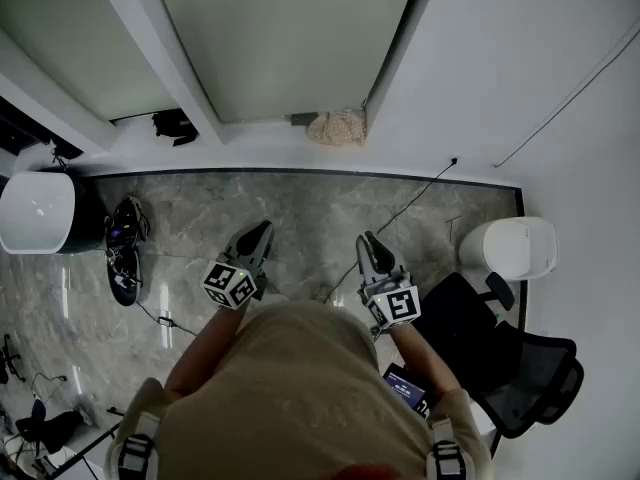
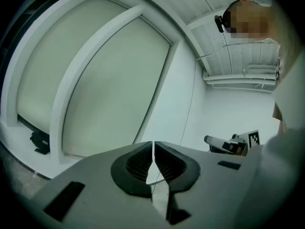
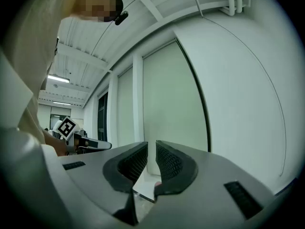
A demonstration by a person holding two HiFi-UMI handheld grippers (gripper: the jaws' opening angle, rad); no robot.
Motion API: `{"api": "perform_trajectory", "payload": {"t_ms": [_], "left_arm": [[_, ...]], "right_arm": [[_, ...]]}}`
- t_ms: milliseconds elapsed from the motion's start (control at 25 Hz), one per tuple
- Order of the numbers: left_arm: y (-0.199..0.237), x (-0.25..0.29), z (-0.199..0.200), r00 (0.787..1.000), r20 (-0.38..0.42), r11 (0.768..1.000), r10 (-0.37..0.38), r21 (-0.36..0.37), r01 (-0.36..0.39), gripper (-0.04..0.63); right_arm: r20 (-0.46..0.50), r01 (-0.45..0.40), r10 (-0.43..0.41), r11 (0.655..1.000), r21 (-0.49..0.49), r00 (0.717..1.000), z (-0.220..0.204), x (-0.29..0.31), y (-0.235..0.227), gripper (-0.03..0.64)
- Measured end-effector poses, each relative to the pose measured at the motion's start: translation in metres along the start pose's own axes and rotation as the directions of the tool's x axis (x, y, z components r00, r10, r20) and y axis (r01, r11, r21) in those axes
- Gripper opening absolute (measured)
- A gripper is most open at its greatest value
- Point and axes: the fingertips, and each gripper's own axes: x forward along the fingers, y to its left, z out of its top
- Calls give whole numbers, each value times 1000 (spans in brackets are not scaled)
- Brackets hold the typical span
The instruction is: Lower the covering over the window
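Note:
A pale roller blind [image 1: 290,38] hangs over the window ahead and covers the pane down to the sill; it also fills the left gripper view [image 2: 114,85] and the right gripper view [image 3: 169,104]. My left gripper [image 1: 262,230] is held out level in front of the person, apart from the blind, its jaws together with nothing in them [image 2: 153,144]. Beside it, my right gripper [image 1: 368,240] also points at the window. Its jaws [image 3: 151,147] stand a narrow slit apart, and nothing is between them. A thin cord [image 2: 193,94] runs down the wall beside the frame.
A beige bundle [image 1: 337,126] lies at the foot of the window frame. On the marble floor, a black cable [image 1: 400,213] runs from the wall. A white stool [image 1: 520,246] and a black office chair [image 1: 510,358] stand at the right. A white tub [image 1: 38,211] and black gear [image 1: 125,248] are at the left.

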Motion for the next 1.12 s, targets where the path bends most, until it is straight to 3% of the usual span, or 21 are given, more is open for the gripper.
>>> {"api": "perform_trajectory", "payload": {"t_ms": [520,1120], "left_arm": [[-28,21,-13,999,16,999,36,-5,-36,31],[-54,48,-26,996,32,997,83,-4,-83,31]], "right_arm": [[-30,-38,40,997,63,999,-3,-20,-37,51],[-16,-105,106,993,54,994,-4,-33,-69,51]]}}
